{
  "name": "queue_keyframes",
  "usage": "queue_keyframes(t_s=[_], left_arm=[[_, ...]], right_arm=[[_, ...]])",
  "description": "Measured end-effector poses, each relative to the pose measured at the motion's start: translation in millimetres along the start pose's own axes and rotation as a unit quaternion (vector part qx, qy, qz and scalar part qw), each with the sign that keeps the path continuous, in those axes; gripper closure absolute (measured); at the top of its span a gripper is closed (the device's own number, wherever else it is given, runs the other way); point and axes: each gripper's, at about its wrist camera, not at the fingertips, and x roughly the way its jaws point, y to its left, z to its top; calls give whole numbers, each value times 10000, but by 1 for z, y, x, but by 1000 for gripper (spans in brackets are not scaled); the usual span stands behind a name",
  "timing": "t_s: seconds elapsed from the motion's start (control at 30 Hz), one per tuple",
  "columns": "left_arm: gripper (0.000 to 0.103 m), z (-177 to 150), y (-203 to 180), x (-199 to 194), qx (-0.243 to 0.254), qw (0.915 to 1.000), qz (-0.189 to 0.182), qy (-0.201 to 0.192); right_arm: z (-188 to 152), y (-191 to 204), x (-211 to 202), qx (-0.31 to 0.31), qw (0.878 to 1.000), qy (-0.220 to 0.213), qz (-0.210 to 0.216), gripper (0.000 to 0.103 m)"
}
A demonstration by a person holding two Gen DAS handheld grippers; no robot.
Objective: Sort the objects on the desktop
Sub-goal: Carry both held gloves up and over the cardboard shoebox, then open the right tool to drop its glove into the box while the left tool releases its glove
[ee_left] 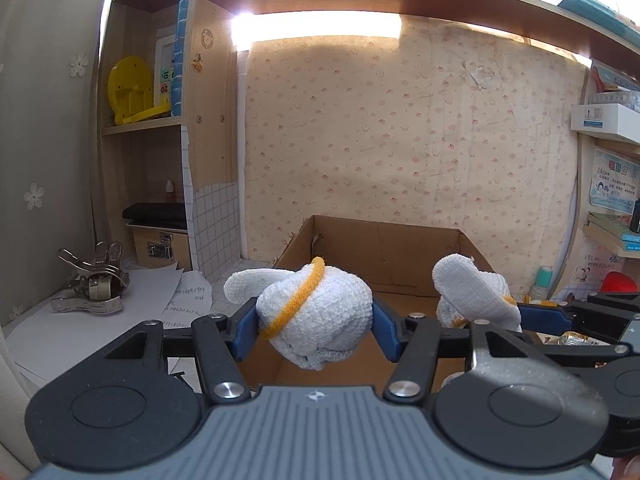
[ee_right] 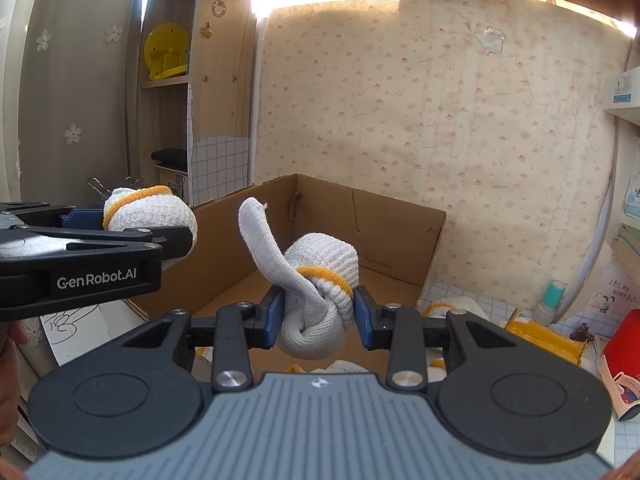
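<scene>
An open cardboard box (ee_left: 384, 264) sits on the desk against the papered wall. Above its near edge, the left gripper (ee_left: 314, 320) is clamped on a balled white glove (ee_left: 316, 308) (yellow cuff band showing). Beside it, also over the box, the right gripper (ee_right: 316, 316) pinches a second knotted glove ball (ee_right: 320, 280). Left of the box lie metal clips (ee_left: 92, 284) on paper (ee_left: 140, 300).

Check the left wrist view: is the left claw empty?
No, the left claw is clamped on a balled white glove above the cardboard box.
</scene>
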Motion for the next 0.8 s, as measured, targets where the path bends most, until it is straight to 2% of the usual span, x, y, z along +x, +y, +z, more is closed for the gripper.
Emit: queue_keyframes(t_s=[0.37,0.8], left_arm=[[42,2,-8,14,72,9992,-325,211],[42,0,-4,21,121,9992,-115,350]], right_arm=[[7,-12,16,176,9997,118,-105,66],[17,-14,31,140,9993,206,-264,65]])
